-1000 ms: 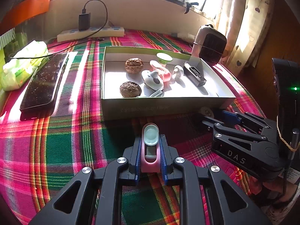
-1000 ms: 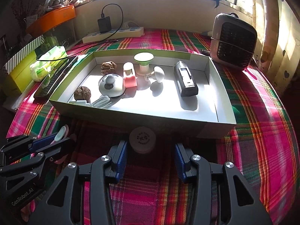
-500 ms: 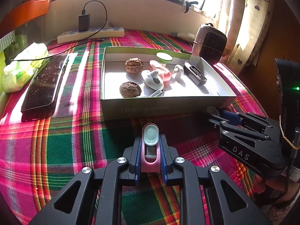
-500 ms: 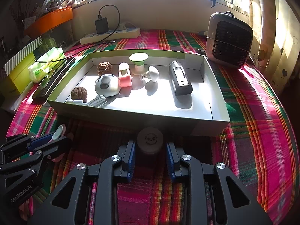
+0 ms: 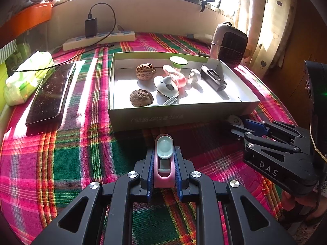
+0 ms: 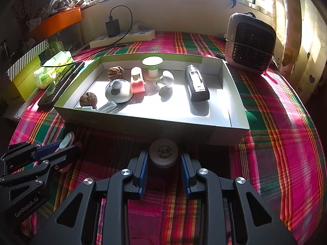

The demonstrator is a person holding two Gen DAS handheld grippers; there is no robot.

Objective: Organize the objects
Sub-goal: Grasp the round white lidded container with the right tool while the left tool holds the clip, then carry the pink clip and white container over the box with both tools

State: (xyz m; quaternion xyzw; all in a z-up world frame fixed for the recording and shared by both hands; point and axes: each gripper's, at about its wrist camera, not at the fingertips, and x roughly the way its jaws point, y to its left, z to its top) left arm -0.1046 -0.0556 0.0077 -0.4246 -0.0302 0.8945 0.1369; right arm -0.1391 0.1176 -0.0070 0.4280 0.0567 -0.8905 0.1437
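Pink plastic clip with a pale oval pad (image 5: 164, 163) sits clamped in the left gripper (image 5: 163, 165). Just before the cardboard box (image 6: 224, 136), the right gripper (image 6: 163, 163) has just closed around a small round white jar (image 6: 163, 153), apparently gripping it.

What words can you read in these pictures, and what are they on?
"DAS": on the side of the right gripper.
"GenRobot.AI": on the side of the left gripper.
Print on the box front wall: upside down, too blurred to read.
Ring of print on the round cap between the right gripper's fingers: too small to read.
Writing on the green pack: unreadable.
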